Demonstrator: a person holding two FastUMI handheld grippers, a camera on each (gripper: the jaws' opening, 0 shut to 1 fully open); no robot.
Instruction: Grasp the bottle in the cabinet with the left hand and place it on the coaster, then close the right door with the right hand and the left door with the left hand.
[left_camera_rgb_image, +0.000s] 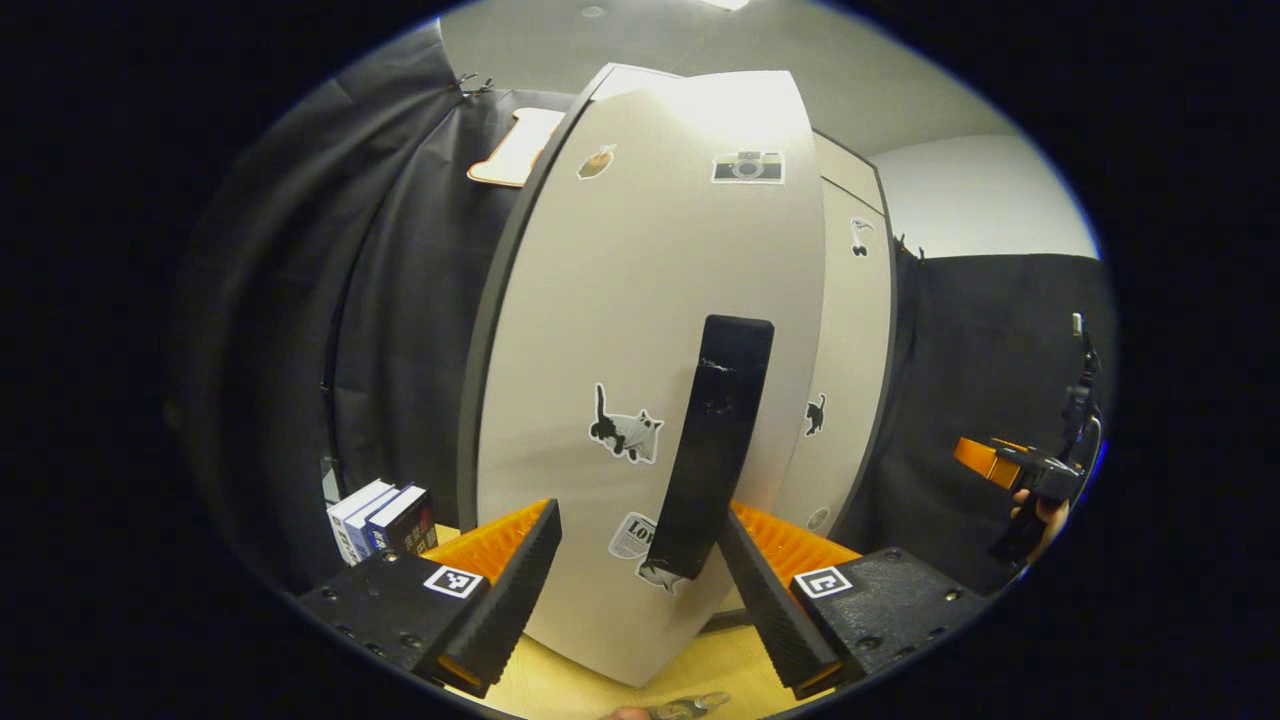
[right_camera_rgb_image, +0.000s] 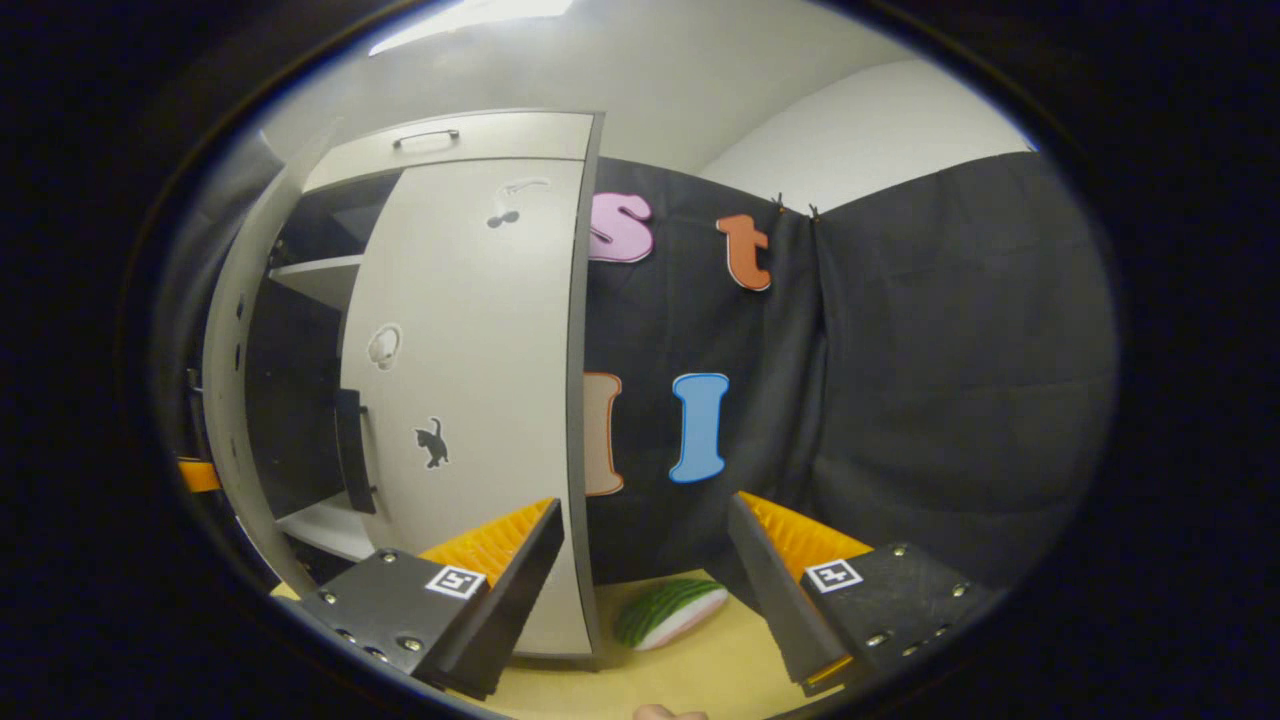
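The cabinet's left door (left_camera_rgb_image: 620, 330), white with cat and camera stickers, stands swung out close in front of my left gripper (left_camera_rgb_image: 640, 510). That gripper is open, and the door's long black handle (left_camera_rgb_image: 720, 440) reaches down between its fingers, near the right one. Beyond it the right door (left_camera_rgb_image: 852, 330) lies against the cabinet. In the right gripper view the right door (right_camera_rgb_image: 470, 370) with its black handle (right_camera_rgb_image: 350, 450) covers its half, and dark shelves (right_camera_rgb_image: 300, 280) show through the open left half. My right gripper (right_camera_rgb_image: 645, 505) is open and holds nothing. A small clear object (left_camera_rgb_image: 690, 708) shows at the bottom edge.
Several books (left_camera_rgb_image: 380, 520) stand on the yellow tabletop (left_camera_rgb_image: 640, 680) left of the cabinet. A green and white watermelon-like slice (right_camera_rgb_image: 670, 610) lies on the table right of the cabinet. The other gripper (left_camera_rgb_image: 1020, 470), held in a hand, hovers at the far right.
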